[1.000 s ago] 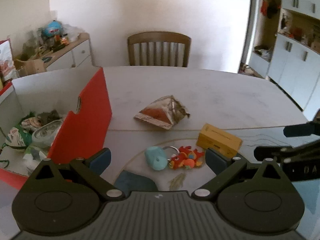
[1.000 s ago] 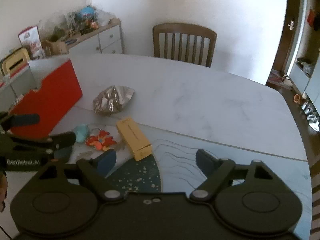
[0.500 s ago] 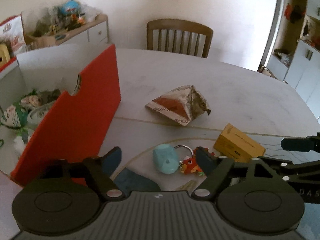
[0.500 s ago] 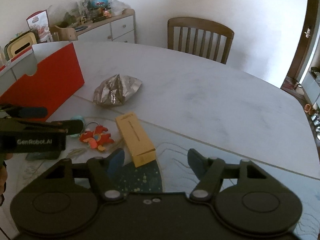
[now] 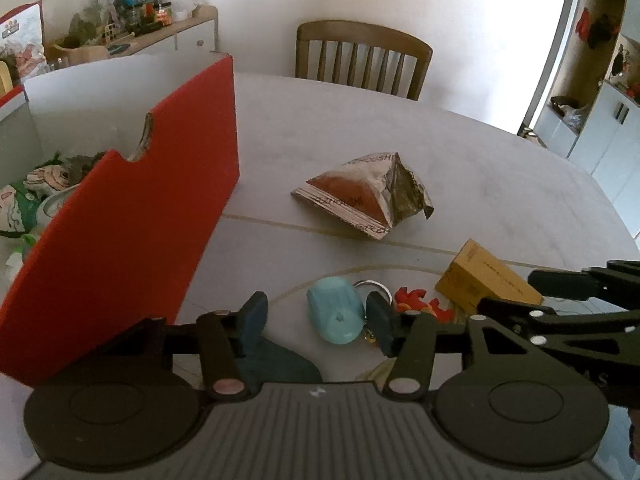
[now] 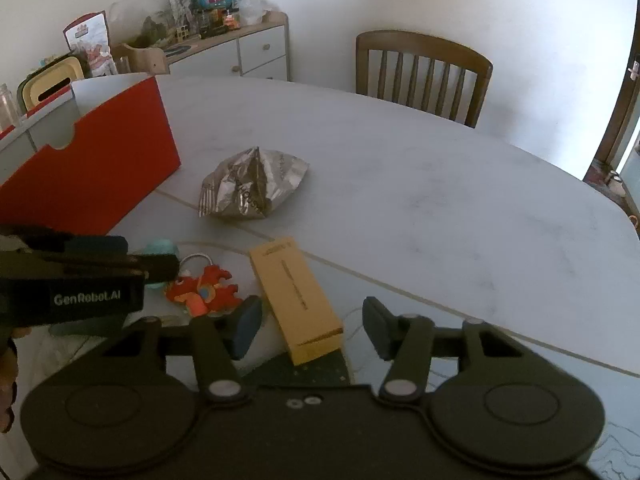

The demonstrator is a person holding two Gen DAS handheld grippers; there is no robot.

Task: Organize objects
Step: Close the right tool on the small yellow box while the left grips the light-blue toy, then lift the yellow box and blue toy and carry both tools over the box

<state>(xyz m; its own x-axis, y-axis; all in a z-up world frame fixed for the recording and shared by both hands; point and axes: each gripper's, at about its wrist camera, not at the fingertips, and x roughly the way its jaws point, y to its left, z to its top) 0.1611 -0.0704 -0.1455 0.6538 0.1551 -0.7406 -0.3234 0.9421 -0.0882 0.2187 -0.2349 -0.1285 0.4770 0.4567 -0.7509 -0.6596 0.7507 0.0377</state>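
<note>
Two grippers were over the table [image 6: 460,208]. At left, the left gripper [image 5: 316,320] stood open around the blue keychain toy [image 5: 336,316], not gripping. At right, the right gripper [image 6: 310,326] stood open around the yellow box [image 6: 298,300].

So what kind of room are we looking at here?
Most likely a home dining room: a big pale table with a wooden chair tucked in, plus a cluttered sideboard along the wall.

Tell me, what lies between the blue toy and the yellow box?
A red dragon keychain with its metal ring lies between the blue toy and the yellow box; the right wrist view shows it best.
</note>
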